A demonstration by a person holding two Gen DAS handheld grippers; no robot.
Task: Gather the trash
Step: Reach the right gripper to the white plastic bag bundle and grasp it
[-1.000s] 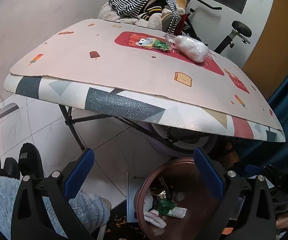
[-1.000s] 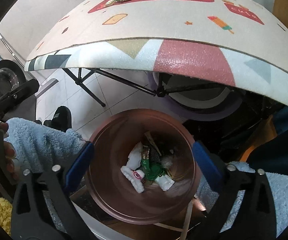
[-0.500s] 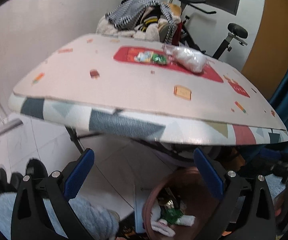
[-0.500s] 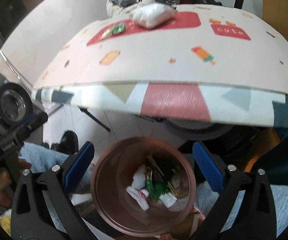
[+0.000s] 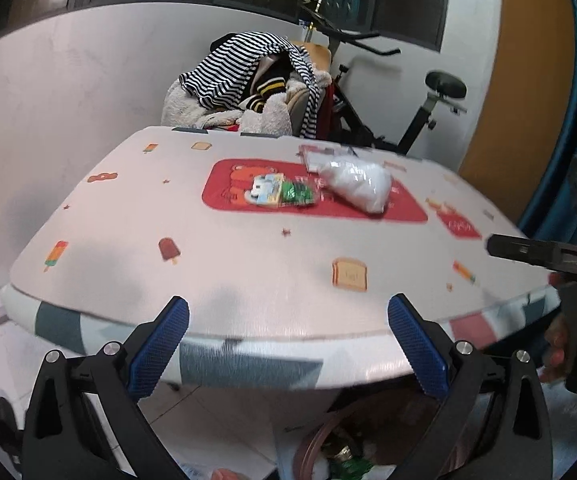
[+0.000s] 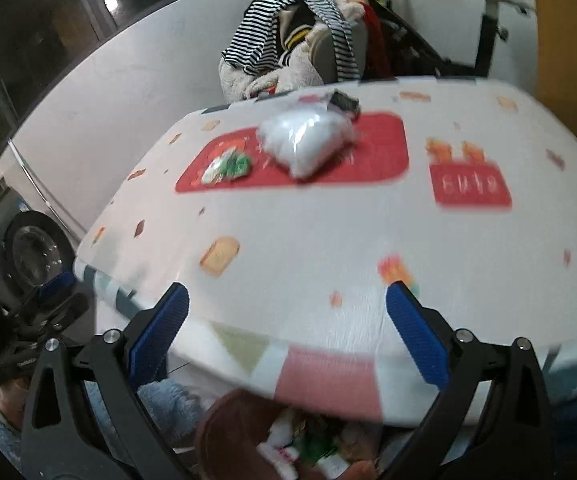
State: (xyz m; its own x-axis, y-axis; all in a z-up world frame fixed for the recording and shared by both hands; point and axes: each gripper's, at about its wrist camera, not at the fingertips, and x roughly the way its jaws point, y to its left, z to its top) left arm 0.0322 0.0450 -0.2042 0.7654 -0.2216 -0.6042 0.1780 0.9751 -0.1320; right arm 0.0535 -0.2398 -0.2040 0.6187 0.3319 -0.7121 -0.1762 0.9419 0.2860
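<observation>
On the table's red patch lie a clear plastic bag of white stuff point(image 5: 358, 186) point(image 6: 308, 144) and a green-and-white snack wrapper point(image 5: 282, 192) point(image 6: 228, 168), side by side. Below the table's near edge stands a brown bin point(image 6: 224, 432) point(image 5: 328, 432) holding several wrappers. My left gripper point(image 5: 288, 344) hangs open and empty at the near table edge. My right gripper point(image 6: 286, 344) is likewise open and empty above the bin. The other gripper's black body point(image 5: 548, 256) shows at the right of the left wrist view.
The table point(image 5: 228, 252) wears a patterned pink mat. Behind it a chair piled with striped clothes point(image 5: 248, 80) and an exercise bike point(image 5: 420, 112) stand by the wall. A washing machine door point(image 6: 32, 248) is at the left. A person's fluffy blue sleeve point(image 6: 164, 404) lies under the table edge.
Both grippers have risen from looking down at the bin to facing the tabletop. The bin has slid to the bottom of each view. Both stay open and empty.
</observation>
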